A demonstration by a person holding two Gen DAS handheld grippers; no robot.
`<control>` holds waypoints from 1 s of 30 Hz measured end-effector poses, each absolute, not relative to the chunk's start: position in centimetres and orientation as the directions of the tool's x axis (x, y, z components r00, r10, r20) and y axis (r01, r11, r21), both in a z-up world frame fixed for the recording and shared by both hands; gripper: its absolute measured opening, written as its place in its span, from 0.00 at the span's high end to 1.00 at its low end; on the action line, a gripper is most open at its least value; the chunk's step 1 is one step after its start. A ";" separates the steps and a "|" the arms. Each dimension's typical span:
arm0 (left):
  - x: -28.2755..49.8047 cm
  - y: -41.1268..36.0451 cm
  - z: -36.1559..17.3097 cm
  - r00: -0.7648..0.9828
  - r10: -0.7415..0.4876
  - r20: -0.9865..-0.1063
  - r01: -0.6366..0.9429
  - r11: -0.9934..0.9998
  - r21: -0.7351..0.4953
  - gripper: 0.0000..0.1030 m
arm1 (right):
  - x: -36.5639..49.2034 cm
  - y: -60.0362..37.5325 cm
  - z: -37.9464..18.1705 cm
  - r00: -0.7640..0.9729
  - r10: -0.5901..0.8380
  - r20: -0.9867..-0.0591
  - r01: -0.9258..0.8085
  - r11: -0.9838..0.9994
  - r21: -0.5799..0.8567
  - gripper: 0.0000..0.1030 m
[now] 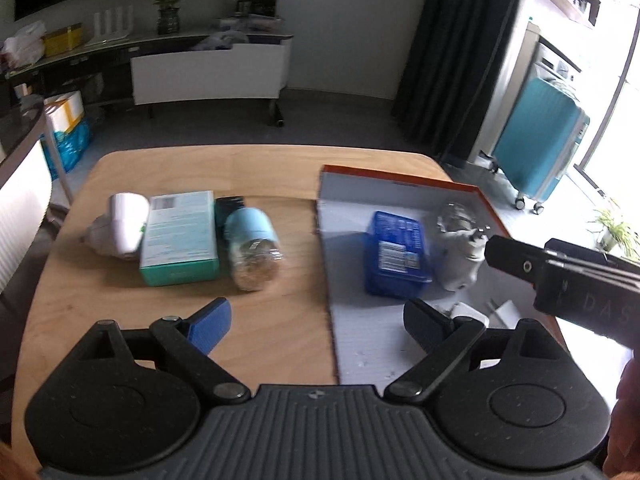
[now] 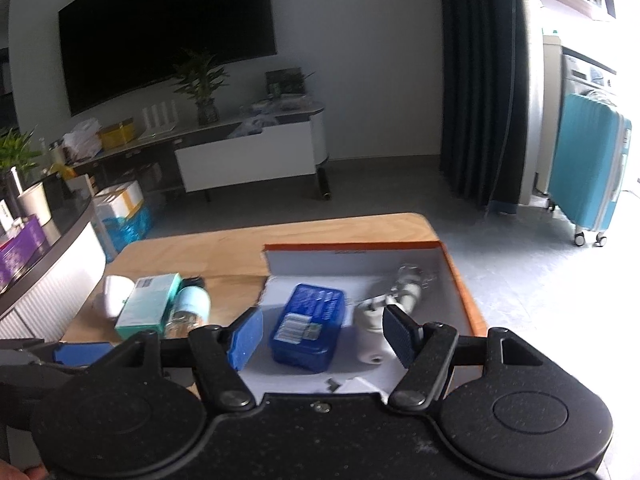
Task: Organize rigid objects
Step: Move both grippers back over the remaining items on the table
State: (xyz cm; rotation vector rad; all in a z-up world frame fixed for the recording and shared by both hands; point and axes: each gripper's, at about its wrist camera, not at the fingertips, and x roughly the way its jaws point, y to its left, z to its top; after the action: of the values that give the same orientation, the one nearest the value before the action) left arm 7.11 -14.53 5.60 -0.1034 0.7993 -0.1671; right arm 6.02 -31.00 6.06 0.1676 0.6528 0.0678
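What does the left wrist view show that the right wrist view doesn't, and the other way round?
Only the left wrist view: the open left gripper up close, and the right gripper's body coming in from the right edge.
Only the right wrist view: the open right gripper up close, the whole dark screen on the wall, and a curved counter at left.
Both: the wooden table, the orange-rimmed tray holding the blue box, and the teal box left of the tray.

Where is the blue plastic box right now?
The blue plastic box lies inside the orange-rimmed tray on the table's right half in both wrist views, just left of the white bulb-like object.
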 end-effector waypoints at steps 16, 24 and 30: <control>7.1 -8.0 4.8 0.696 -0.101 -0.711 -0.039 0.983 -0.179 0.07 | 7.5 -25.1 5.3 0.754 0.221 -0.619 -0.132 0.973 0.187 0.23; 7.3 -5.7 4.3 0.694 -0.072 -0.716 -0.092 0.978 -0.188 0.07 | 8.1 -22.6 5.0 0.733 0.259 -0.629 -0.185 0.966 0.182 0.23; 7.6 -4.4 4.2 0.697 -0.059 -0.715 -0.112 0.976 -0.189 0.07 | 8.5 -21.1 4.9 0.721 0.281 -0.633 -0.212 0.960 0.185 0.23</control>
State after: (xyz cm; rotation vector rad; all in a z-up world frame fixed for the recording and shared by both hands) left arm 7.62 -4.44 4.19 -0.2254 0.8013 0.0298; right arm 8.51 -21.15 4.88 0.1019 0.7149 0.2730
